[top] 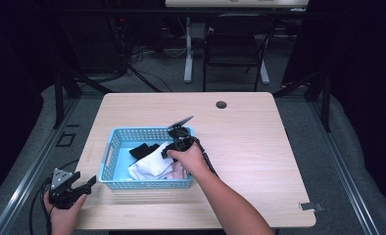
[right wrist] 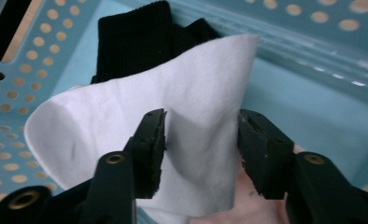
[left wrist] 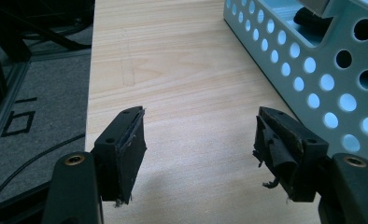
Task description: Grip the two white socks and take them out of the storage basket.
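A light blue perforated basket (top: 108, 152) sits on the wooden table (top: 245, 137), left of centre. Inside lie a white sock (top: 149, 165), a black sock (top: 142, 148) and something pale pink (top: 177, 171). My right gripper (top: 166, 152) reaches down into the basket. In the right gripper view its jaws (right wrist: 201, 116) stand open astride a raised fold of the white sock (right wrist: 126, 107), with the black sock (right wrist: 135, 42) beyond it. My left gripper (top: 85, 184) rests at the table's front left corner, beside the basket wall (left wrist: 313, 70). It is open (left wrist: 201, 116) with nothing between its pads.
A round cable hole (top: 221, 105) is in the table's far side. A small metal clip (top: 311, 206) lies at the right front edge. A black chair (top: 232, 44) and desk legs stand behind the table. Bare wood stretches right of the basket.
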Action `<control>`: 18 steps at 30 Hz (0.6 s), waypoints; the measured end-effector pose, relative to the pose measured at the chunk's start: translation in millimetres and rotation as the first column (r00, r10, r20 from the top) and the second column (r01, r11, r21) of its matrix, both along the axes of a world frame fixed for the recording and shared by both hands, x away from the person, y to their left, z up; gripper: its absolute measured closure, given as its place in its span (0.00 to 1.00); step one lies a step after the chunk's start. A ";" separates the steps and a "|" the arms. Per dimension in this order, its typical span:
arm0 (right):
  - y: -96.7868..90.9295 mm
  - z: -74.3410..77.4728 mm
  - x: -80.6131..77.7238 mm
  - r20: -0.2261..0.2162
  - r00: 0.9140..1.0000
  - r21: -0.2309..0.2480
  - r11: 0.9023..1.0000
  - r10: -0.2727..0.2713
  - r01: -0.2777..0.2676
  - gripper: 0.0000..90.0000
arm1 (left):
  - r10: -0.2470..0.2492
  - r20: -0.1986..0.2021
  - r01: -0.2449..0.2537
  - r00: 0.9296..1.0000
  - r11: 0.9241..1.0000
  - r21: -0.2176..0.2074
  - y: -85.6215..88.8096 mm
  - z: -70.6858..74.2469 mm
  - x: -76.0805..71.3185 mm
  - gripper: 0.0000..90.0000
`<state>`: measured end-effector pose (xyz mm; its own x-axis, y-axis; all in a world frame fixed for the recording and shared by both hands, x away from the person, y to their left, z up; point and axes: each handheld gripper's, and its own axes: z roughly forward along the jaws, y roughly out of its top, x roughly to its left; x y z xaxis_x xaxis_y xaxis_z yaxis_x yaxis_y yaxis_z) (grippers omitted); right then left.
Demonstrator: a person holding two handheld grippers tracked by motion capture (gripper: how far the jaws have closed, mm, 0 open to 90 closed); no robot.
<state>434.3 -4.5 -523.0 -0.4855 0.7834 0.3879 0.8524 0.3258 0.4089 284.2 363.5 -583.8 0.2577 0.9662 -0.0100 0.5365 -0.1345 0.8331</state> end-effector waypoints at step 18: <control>8.9 23.6 -25.3 0.293 0.944 -0.039 0.988 0.152 -0.147 0.92 | 0.000 0.001 0.000 1.000 1.000 0.009 -0.5 -0.4 0.2 0.37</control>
<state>408.9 4.4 -499.4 -0.6881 0.6981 0.1977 0.6359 0.4490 0.6277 284.4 363.0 -584.3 0.2576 0.9662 -0.0014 0.5358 -0.1417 0.8324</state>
